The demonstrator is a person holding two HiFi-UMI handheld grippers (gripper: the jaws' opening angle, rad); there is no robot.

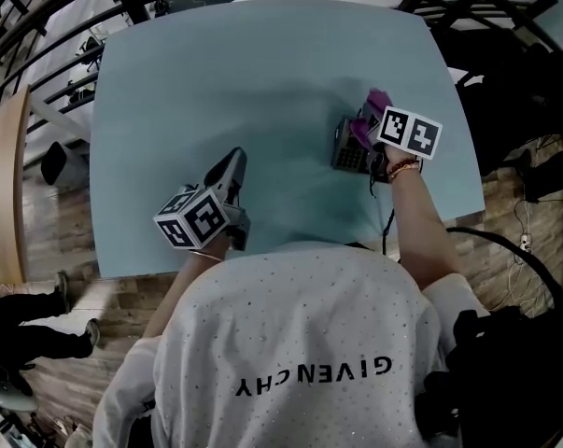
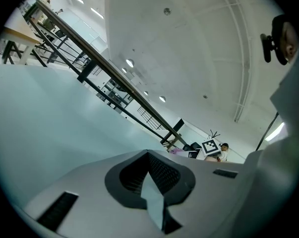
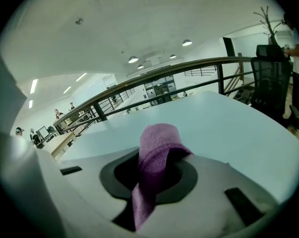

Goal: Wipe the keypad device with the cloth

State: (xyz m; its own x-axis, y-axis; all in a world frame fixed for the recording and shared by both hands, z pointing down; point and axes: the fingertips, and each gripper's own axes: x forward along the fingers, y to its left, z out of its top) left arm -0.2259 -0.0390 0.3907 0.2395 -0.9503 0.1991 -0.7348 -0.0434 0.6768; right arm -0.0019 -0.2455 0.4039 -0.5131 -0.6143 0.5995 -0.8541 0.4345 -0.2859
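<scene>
Purple pile cloth (image 3: 156, 148), nipped in my right gripper (image 3: 154, 171): the jaws are closed on a folded band of it, which loops up and over between them. The keypad device (image 1: 350, 153) lies flat on the pale blue table (image 1: 216, 82), directly beside that gripper, near the table's right side (whether cloth and keys touch I cannot tell). My left gripper (image 1: 232, 168) sits over bare table, well apart from the device, its jaws drawn together on nothing.

I judge the cloth soft, limp and light, so a hold on a doubled fold suits it. The device looks small, stiff and light, apt to skate on the smooth top, and is best steadied at its side edges, not its keys.
</scene>
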